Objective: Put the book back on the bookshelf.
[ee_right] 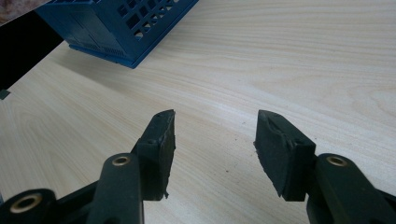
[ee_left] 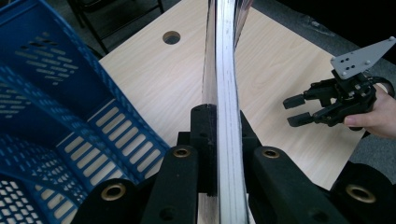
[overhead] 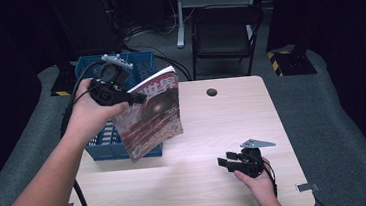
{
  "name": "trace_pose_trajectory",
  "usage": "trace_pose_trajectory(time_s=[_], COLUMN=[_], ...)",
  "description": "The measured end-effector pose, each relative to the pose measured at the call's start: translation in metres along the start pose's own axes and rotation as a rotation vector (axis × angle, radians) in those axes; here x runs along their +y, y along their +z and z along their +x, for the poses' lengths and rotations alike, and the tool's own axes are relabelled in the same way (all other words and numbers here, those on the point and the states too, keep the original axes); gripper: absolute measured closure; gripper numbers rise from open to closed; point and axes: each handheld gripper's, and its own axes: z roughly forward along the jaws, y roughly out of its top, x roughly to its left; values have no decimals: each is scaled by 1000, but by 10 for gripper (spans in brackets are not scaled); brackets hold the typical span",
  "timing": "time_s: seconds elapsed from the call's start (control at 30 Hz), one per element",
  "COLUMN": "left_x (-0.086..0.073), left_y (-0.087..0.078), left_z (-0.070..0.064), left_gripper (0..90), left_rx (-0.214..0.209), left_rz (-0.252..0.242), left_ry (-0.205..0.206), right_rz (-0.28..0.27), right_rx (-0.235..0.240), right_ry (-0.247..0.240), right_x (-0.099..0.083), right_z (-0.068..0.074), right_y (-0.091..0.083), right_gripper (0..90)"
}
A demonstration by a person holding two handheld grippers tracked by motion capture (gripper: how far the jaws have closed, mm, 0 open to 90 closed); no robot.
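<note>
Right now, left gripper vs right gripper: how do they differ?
The left gripper is shut on the magazine, held raised beside the blue crate; the right gripper is open and holds nothing. The left gripper sits high near the table's left edge; the right gripper hangs low over its near right part. Both are black, two-jawed and hand-held.

Magazine [overhead: 150, 115] hides the blue crate's [overhead: 105, 147] right side.
</note>
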Motion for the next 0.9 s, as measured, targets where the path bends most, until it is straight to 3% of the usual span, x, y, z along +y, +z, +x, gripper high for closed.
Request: trace_pose_trajectory(time_s=[0.4, 0.9], left_x=[-6, -18], left_y=[-8, -19], left_z=[18, 43], left_gripper=[839, 839], left_rx=[30, 90], left_rz=[5, -4], left_ry=[-35, -115], right_rz=[7, 11], right_rx=[-12, -9], right_ry=[-22, -24], right_x=[-1, -1], right_z=[1, 2], right_y=[2, 2], right_gripper=[473, 471])
